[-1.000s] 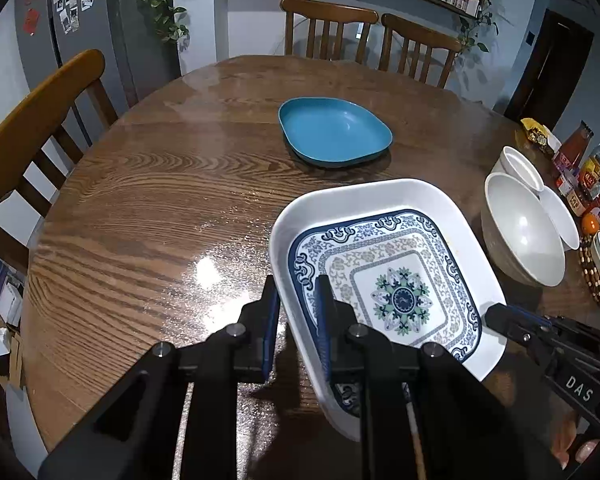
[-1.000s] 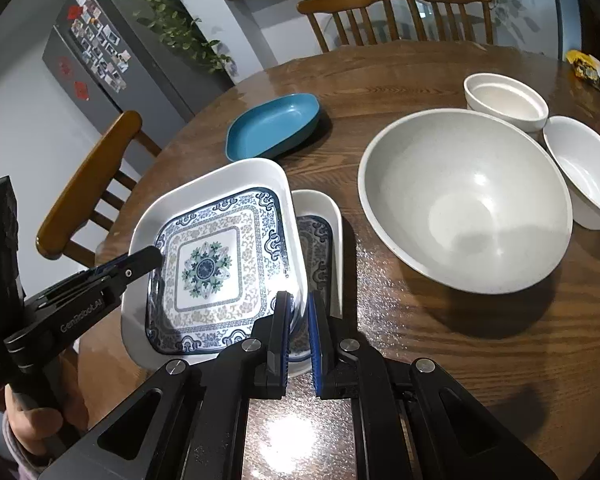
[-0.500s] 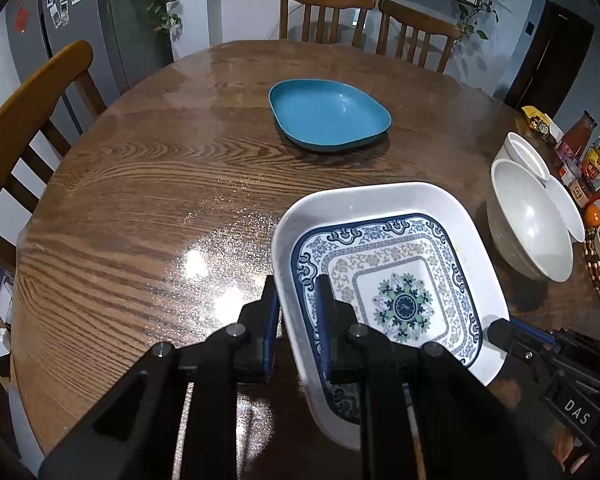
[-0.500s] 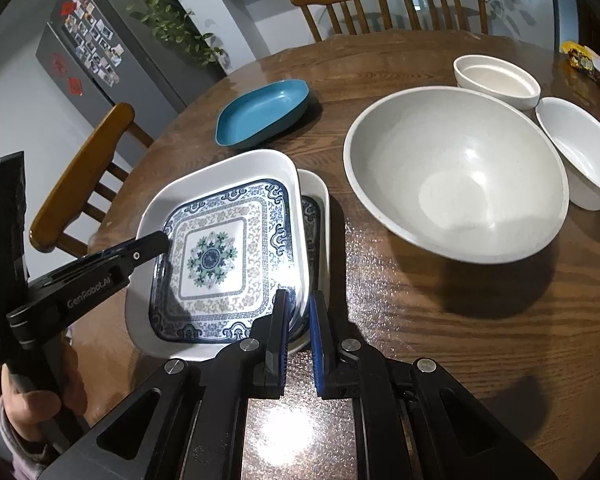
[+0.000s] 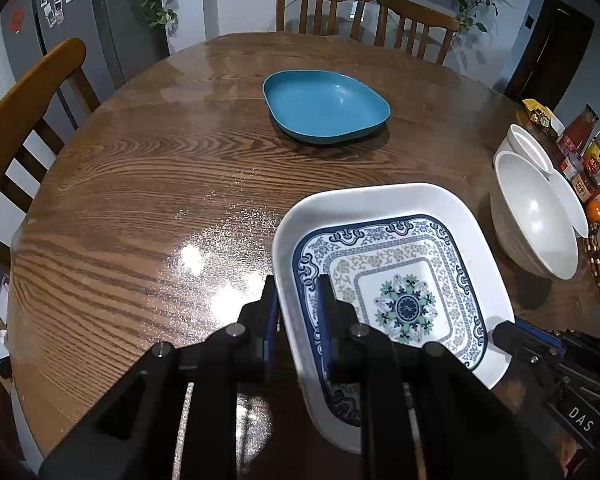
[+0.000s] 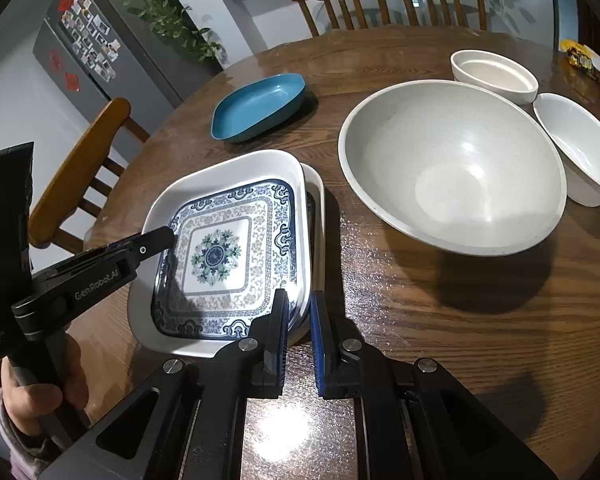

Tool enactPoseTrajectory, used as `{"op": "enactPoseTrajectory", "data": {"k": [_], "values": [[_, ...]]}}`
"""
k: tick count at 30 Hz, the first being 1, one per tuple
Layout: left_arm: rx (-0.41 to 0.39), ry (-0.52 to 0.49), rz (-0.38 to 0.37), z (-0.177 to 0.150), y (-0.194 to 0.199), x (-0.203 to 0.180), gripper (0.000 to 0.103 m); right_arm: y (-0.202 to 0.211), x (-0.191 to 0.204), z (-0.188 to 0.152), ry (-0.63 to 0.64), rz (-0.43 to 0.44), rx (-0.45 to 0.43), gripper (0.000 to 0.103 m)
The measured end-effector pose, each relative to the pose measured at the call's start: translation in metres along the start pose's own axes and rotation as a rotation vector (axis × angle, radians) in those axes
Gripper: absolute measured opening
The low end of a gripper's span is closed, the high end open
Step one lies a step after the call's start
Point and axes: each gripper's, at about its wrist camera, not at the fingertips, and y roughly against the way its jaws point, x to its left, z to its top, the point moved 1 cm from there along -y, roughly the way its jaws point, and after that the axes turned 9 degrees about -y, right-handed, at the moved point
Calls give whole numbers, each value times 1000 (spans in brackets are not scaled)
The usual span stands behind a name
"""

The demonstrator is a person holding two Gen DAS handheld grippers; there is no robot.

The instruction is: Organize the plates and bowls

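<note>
Blue-and-white patterned square plate [image 5: 396,280] sits low and right of centre in my left wrist view, lower left of centre in my right wrist view [image 6: 228,252]. My left gripper [image 5: 296,316] has its jaws closed on that plate's near-left rim, one finger outside the rim, one inside over the blue border. My right gripper [image 6: 298,328] has its jaws pinched on the plate's opposite corner at bottom centre of the right view; the two blue pads sit close together with the rim between them.

Second patterned plate [image 6: 318,216] lies under the first, only its right edge showing in the right view. I can't tell whether the top plate is resting on it or slightly lifted.

Wooden round surface [image 5: 148,184] carries everything. Teal plate [image 5: 324,106] sits alone in the upper middle of the left view, well apart from the patterned stack. Large white bowl [image 6: 452,168] fills the right half of the right view, near the stack but not touching it. Small white bowl [image 6: 494,74] is behind it at upper right, touching or nearly so. Another white bowl [image 6: 580,152] sits at the far right edge, just beside the large one.

Left hand [image 6: 40,396] on the left gripper's handle shows at lower left of the right view.
</note>
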Motion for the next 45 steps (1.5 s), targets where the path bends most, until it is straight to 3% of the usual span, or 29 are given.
{"op": "enactPoseTrajectory", "data": {"k": [31, 34, 40, 45], "values": [[5, -11, -5, 0, -2, -5, 17, 1, 4, 4, 4, -27, 13, 14], [-4, -12, -5, -1, 2, -3, 23, 1, 5, 4, 4, -28, 12, 14], [-33, 9, 9, -1, 13, 2, 47, 11, 8, 2, 20, -36, -18, 14], [-55, 30, 23, -1, 20, 8, 66, 28, 14, 4, 46, 7, -52, 14]]}}
